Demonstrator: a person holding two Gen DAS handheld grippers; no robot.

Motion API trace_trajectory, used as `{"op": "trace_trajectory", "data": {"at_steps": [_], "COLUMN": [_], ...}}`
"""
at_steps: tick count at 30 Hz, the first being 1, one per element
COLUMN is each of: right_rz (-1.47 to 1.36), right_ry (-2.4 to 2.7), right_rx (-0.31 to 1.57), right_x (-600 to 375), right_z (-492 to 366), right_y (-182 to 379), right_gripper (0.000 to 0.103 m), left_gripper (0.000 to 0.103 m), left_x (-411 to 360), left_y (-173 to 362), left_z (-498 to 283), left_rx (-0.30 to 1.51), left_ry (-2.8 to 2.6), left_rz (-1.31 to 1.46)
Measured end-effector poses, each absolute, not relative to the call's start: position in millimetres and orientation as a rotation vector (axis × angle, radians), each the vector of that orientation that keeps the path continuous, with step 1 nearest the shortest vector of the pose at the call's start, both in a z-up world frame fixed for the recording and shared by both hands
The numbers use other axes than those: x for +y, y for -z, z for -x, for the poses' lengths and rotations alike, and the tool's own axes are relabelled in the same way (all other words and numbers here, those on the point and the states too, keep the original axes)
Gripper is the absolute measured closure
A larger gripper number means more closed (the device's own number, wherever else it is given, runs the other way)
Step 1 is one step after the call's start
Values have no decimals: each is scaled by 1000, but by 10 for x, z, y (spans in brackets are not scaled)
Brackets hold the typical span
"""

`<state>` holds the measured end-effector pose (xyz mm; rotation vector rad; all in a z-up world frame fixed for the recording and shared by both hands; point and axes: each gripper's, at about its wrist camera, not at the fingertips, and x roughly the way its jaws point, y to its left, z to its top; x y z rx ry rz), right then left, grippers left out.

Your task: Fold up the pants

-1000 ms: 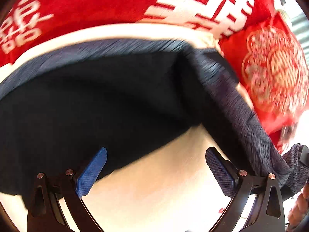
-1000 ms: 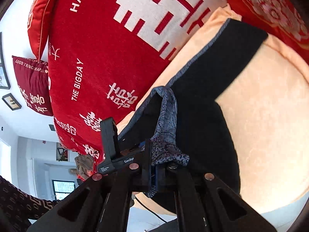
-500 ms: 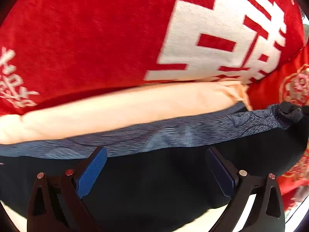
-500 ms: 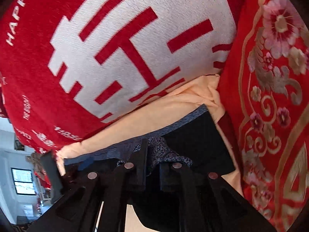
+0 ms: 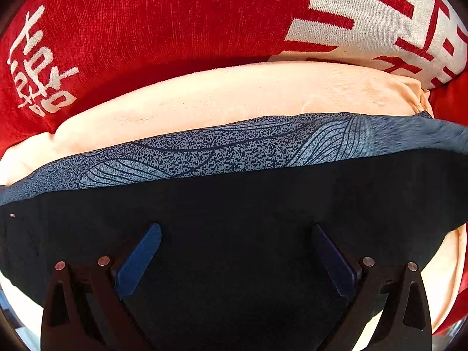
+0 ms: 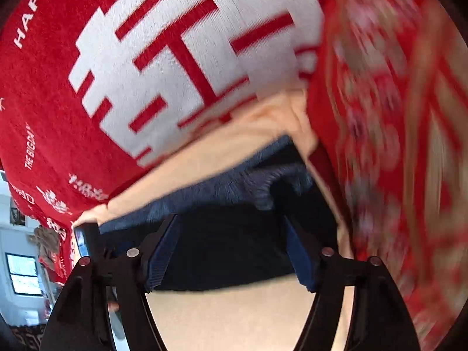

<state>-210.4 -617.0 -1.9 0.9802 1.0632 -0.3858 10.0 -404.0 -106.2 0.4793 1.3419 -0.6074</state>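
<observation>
The right gripper has just let go of the pants (waistband ahead of its spread jaws); the left gripper hovers open, fold laid.

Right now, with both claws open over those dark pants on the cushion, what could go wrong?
1. The waistband corner near the right gripper looks bunched, so the fold may set uneven there.
2. The pants lie on a soft peach cushion close under the red pillow; pressing down could shift the fabric.
3. The left gripper hovers open over plain dark cloth, so closing there might pinch up a fresh wrinkle.
</observation>
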Motion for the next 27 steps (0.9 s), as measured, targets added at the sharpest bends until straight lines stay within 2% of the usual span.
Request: {"op": "trace_trajectory", "data": {"at_steps": [4, 9, 16, 22, 27], "right_rz": [-1075, -1175, -902, -888, -746], "right_ry": [436, 529, 500, 537, 538], "right_rx": [1142, 1148, 1026, 1046, 1117], "right_x": [-5870, -5897, -5797, -6174, -6405], "right_z": [2426, 2565, 2435, 2156, 1817], "right_y": [362, 673, -7, 112, 213], "right_gripper": [29, 29, 32, 32, 32], "left_gripper": [0, 0, 0, 0, 0], "left_x": [-4012, -4114, -4118, -4149, -4118], "left_y": [1065, 1128, 1143, 1135, 1144], "left_z": [-124, -54, -15, -8, 23], "left_rx": [1340, 1323, 1318, 1326, 1302], "left_ry": [613, 618, 618, 619, 623], "left_rz": [-484, -485, -486, -486, -477]}}
